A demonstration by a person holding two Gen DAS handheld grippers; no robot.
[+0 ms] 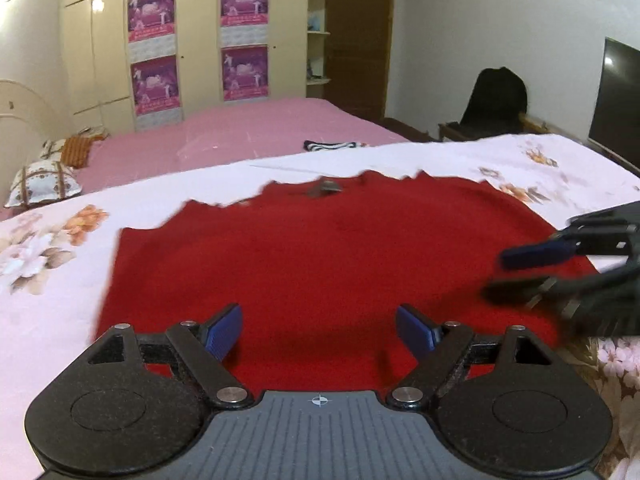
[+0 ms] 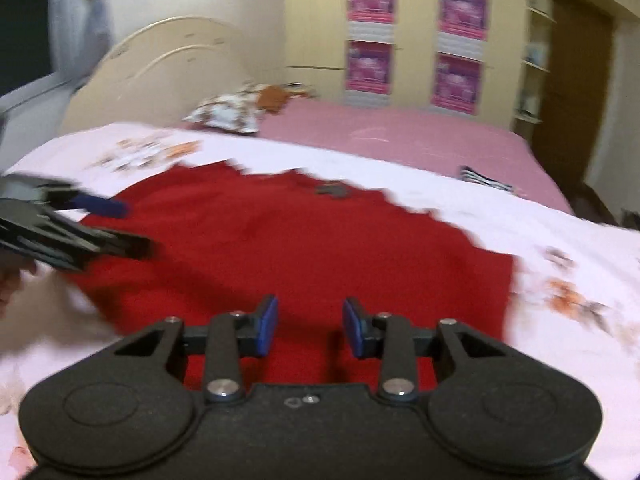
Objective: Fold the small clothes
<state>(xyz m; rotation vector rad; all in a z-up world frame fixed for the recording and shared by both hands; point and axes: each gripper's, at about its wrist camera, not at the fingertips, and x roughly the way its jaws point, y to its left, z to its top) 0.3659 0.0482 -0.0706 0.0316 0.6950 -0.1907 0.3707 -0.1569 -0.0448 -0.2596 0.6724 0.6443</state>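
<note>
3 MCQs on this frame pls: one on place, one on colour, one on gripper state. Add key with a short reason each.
1. Where does the garment lie?
A. on the floral sheet
B. on the chair
C. on the floor

2. What colour is the garment?
A. blue
B. red
C. green

3. How does the left gripper stand?
A. shut on the garment
B. shut and empty
C. open, nothing between its pads

Key:
1 A: the cloth is spread flat on the floral sheet, in both wrist views.
2 B: it is plain red throughout.
3 C: its blue pads stand wide apart above the cloth, gripping nothing.
</note>
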